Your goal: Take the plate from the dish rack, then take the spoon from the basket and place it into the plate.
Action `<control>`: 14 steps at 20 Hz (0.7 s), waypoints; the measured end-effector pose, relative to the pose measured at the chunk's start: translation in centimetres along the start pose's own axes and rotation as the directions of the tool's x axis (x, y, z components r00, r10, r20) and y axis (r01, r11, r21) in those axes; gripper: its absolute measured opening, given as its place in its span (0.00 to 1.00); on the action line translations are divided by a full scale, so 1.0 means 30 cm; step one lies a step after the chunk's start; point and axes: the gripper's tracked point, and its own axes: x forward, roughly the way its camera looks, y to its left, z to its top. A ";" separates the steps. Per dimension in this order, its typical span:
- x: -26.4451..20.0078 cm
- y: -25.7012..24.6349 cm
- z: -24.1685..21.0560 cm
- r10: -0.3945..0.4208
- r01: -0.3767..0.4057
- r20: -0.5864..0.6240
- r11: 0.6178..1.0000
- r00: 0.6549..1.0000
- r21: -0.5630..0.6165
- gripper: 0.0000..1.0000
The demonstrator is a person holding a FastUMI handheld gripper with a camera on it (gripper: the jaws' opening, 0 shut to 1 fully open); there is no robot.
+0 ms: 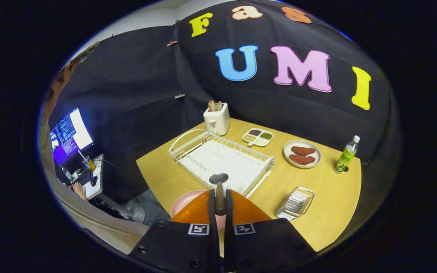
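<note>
1. Gripper view: the gripper (pixel 219 203) is being held above the near edge of the wooden table (pixel 317 212), with its two fingers drawn almost together.
2. A spoon (pixel 219 189) is being pinched between the fingers by its handle; both fingers are pressing on it, and its bowl is sticking up just beyond the fingertips.
3. The dish rack (pixel 222 159) is being taken as the landmark: it is lying in the middle of the table, beyond the spoon's bowl, and no dishes are being seen standing in it.
4. The pink plate (pixel 186 203) is lying on the table just in front of the rack's near corner, directly under the fingers and partly hidden by them.
5. The wire basket (pixel 294 203) is lying to the right of the rack's near end, apart from it.
6. A toaster (pixel 216 118) is standing just behind the rack's far corner.
7. A small divided tray (pixel 258 137) is lying behind the rack to the right, and a white plate with brown food (pixel 302 153) is lying further right.
8. A green bottle (pixel 346 154) is standing upright well to the right of the rack, near the table's edge.
</note>
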 end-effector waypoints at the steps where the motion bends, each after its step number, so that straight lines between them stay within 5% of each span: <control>1: 0.033 0.024 -0.040 0.010 -0.010 -0.030 1.000 0.999 -0.006 0.09; 7: 0.229 0.109 -0.286 0.040 -0.036 -0.181 0.999 0.983 0.024 0.09; 14: 0.358 0.155 -0.357 0.044 -0.046 -0.206 0.999 0.977 -0.004 0.09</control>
